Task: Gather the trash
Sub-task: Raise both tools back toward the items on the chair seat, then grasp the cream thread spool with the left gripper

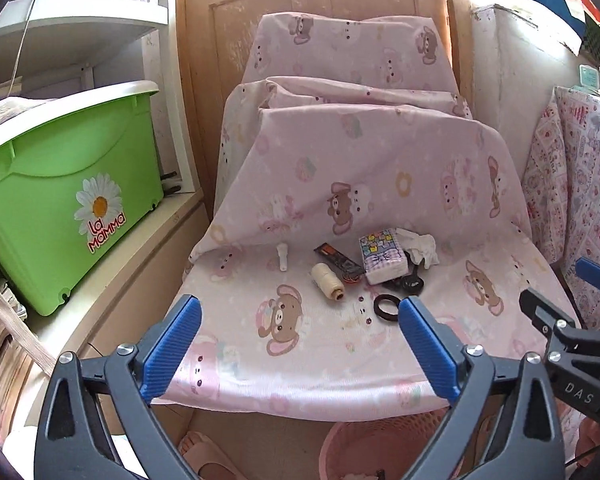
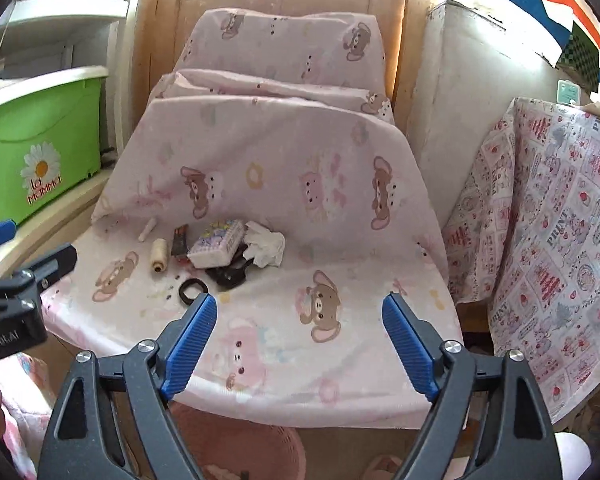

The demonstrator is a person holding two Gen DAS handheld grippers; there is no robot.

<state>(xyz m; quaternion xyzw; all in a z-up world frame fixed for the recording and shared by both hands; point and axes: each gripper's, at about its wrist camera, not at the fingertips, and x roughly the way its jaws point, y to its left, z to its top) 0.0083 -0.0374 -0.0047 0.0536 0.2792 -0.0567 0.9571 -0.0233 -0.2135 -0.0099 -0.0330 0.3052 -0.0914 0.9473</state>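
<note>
Pink bear-print cloth surface (image 1: pixel 340 352) carries crumpled white tissue (image 1: pixel 422 249): light, soft; pinch its raised folds. Left gripper (image 1: pixel 300 344) and right gripper (image 2: pixel 298 340) gape wide, empty.

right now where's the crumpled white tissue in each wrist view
Left wrist: crumpled white tissue right of centre, just right of the tissue pack.
Right wrist: crumpled white tissue left of centre, again right of the pack.
Shared landmark: the black ring on the pink sheet.

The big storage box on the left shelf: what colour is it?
The storage box is bright green with a white daisy sticker, clearest in the left wrist view.
</note>
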